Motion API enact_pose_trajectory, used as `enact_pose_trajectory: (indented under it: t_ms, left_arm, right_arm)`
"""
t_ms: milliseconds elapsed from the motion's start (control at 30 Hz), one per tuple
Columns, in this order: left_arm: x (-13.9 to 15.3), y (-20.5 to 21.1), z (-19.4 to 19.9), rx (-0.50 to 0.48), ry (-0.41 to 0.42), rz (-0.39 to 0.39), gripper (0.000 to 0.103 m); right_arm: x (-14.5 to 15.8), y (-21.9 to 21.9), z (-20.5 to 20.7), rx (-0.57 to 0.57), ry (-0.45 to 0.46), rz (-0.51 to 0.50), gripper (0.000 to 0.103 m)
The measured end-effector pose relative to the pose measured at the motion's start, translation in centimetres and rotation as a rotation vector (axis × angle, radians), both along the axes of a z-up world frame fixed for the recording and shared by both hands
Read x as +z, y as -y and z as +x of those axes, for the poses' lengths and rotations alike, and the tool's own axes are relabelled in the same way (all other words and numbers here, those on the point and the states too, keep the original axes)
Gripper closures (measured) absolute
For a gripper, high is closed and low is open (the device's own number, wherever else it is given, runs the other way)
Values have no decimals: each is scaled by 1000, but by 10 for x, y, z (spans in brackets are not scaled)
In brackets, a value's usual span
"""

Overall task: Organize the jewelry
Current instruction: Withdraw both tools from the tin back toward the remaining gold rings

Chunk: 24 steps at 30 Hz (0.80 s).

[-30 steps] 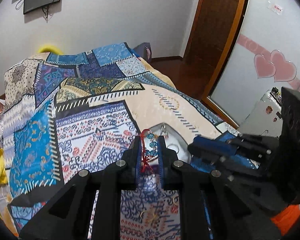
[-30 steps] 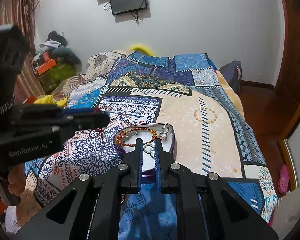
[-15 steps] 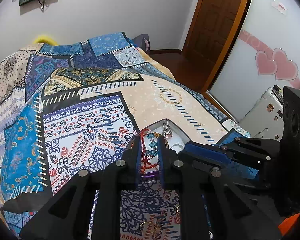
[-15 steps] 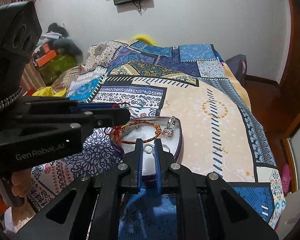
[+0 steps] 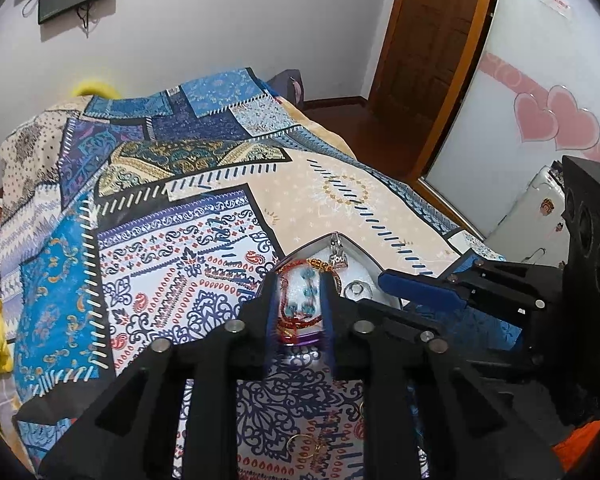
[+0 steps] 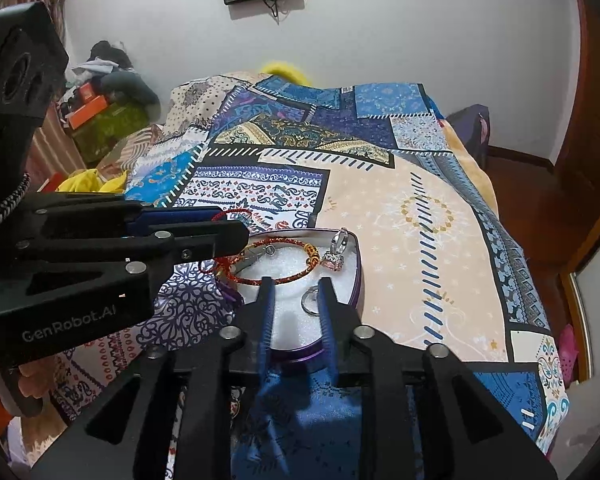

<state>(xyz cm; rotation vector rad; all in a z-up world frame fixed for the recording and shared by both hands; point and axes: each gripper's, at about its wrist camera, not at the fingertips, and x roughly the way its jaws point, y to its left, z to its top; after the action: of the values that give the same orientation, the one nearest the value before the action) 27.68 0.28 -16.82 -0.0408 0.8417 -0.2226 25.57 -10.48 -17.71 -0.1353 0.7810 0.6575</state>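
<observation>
A heart-shaped purple jewelry box with white foam lies open on the bed. In it lie a red braided bracelet, a silver ring with a pink stone and a plain silver ring. My left gripper hovers over the box's left side, jaws a little apart, with a red cord bracelet with teal beads between them; the cord trails under its tip in the right wrist view. My right gripper is over the box's near edge, jaws parted around the foam, the plain ring beside its right finger.
The patchwork bedspread covers the whole bed. Small gold rings lie on it near me. A door and a wardrobe with pink hearts stand right. Clutter is piled left of the bed.
Both grippers moved forward over the box. The left gripper lowered the beaded cord bracelet onto the foam and its jaws widened. The right gripper's jaws opened, with the plain ring now lying in the box.
</observation>
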Motion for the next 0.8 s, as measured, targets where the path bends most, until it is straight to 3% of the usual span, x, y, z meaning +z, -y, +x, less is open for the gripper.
enact_pose_trajectory:
  t_ms: [100, 300, 533, 800]
  left_arm:
    - [6, -1, -6, 11, 19, 13, 73]
    - [22, -4, -22, 27, 54, 21, 68]
    - [35, -8, -43, 46, 83, 36, 66]
    - [31, -13, -63, 66, 64, 42, 65]
  right_arm:
    - [4, 1, -2, -3, 10, -3, 81]
    - [14, 8, -10, -21, 24, 10, 81]
    - [23, 14, -24, -34, 37, 20, 81]
    - [14, 17, -39, -31, 5, 18, 81]
